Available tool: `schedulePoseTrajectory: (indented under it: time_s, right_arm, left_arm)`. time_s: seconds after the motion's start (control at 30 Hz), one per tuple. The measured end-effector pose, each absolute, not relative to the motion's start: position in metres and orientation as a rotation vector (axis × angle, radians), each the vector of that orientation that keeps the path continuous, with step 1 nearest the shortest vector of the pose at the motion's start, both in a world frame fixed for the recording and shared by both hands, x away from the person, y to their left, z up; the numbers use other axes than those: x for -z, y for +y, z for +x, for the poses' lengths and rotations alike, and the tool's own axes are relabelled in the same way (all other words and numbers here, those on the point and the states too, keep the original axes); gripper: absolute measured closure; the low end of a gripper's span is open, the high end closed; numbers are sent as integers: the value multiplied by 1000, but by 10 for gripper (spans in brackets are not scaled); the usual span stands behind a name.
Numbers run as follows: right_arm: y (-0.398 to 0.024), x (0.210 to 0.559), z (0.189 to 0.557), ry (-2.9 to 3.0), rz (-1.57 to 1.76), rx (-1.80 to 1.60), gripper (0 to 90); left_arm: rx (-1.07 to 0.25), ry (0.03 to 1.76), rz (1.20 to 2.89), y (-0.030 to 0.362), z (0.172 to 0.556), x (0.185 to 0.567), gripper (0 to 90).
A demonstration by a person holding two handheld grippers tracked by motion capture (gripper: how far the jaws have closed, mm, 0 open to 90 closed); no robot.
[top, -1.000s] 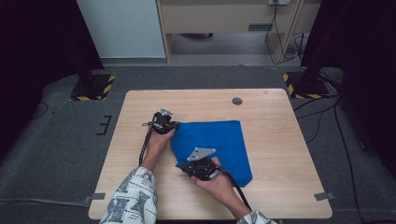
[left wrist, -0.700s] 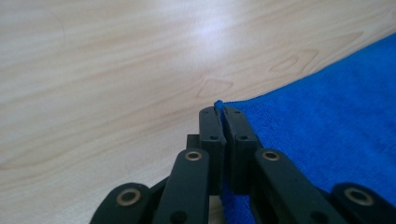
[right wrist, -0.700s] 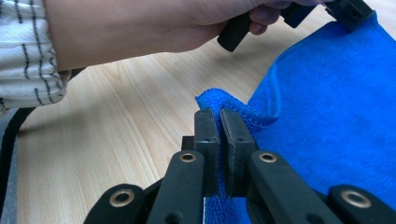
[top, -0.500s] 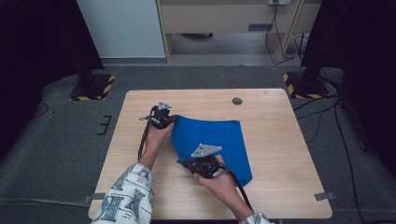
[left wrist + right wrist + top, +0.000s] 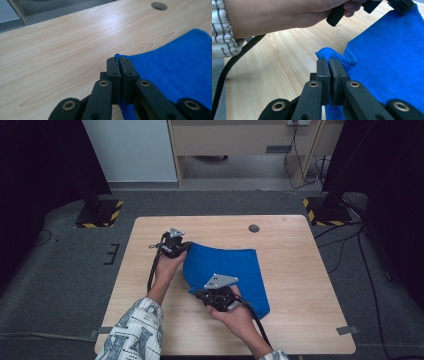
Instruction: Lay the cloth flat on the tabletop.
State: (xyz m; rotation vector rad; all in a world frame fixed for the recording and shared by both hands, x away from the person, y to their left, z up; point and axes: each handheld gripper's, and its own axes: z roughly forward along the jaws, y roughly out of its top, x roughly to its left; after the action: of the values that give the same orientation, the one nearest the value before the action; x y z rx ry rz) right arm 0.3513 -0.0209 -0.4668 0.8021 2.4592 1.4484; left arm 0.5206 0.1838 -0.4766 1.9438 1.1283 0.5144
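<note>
Cloth (image 5: 227,270), bright blue, lies on the wooden table (image 5: 295,270), left of its centre, with two corners pinched. Its left edge is partly hidden in the high view by the grey plate and the right hand. In the left gripper view the cloth runs off the right edge of the picture, so its far corners are cut off there.

The left gripper (image 5: 119,65) has its jaws pressed together on the far-left corner of the cloth; a thin blue fold shows between the pads. The right gripper (image 5: 329,67) pinches the near-left corner the same way, with a bunched fold poking above its jaws. In the right gripper view the left hand (image 5: 287,15) and its trailing cable cross the top.

Bare wood lies open to the left of the cloth and well to its right. A round hole (image 5: 254,228) sits near the far edge, apart from the cloth.

Compared with a second ago, both grippers sit higher, and the cloth's left edge is lifted and curved off the table where before it lay flat.
</note>
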Motion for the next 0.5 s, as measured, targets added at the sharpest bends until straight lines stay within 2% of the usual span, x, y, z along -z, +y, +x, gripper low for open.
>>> schedulePoseTrajectory:
  time_s: [0.5]
  right_arm:
    - [-24,461,346,2437,794,-1474,879]
  left_arm:
    - [-540,1105,1936,170,519,463,875]
